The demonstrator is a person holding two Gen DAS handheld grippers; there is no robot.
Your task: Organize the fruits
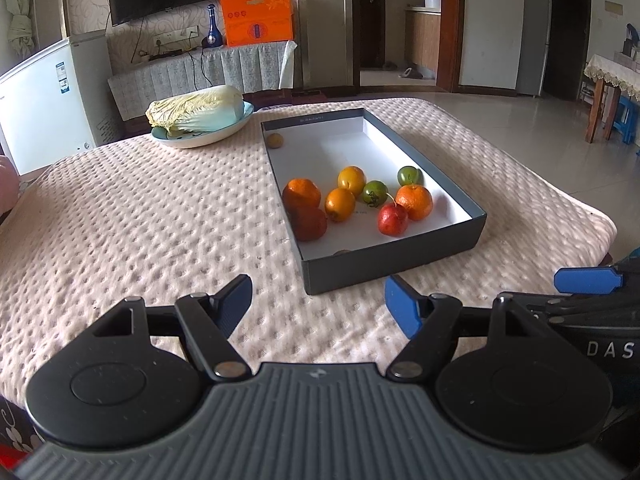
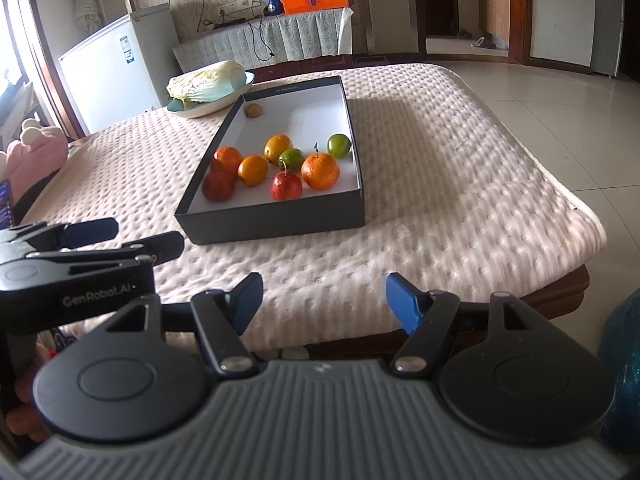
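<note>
A dark box (image 1: 394, 258) (image 2: 276, 220) with a white inside sits on the pink quilted table. It holds several fruits: oranges (image 1: 415, 201) (image 2: 320, 171), a red apple (image 1: 393, 219) (image 2: 286, 185), green fruits (image 1: 375, 192) (image 2: 339, 145), yellow-orange fruits (image 1: 340, 204) (image 2: 253, 170) and a small brown fruit (image 1: 275, 140) (image 2: 253, 110) at the far end. My left gripper (image 1: 318, 304) is open and empty, short of the box's near wall. My right gripper (image 2: 324, 300) is open and empty over the table's near edge. The left gripper also shows in the right wrist view (image 2: 132, 238).
A plate (image 1: 208, 136) (image 2: 208, 106) with a napa cabbage (image 1: 196, 110) stands left of the box's far end. A white fridge (image 1: 44, 104) stands beyond the table at left. A pink plush toy (image 2: 36, 154) lies at the left edge. Tiled floor lies to the right.
</note>
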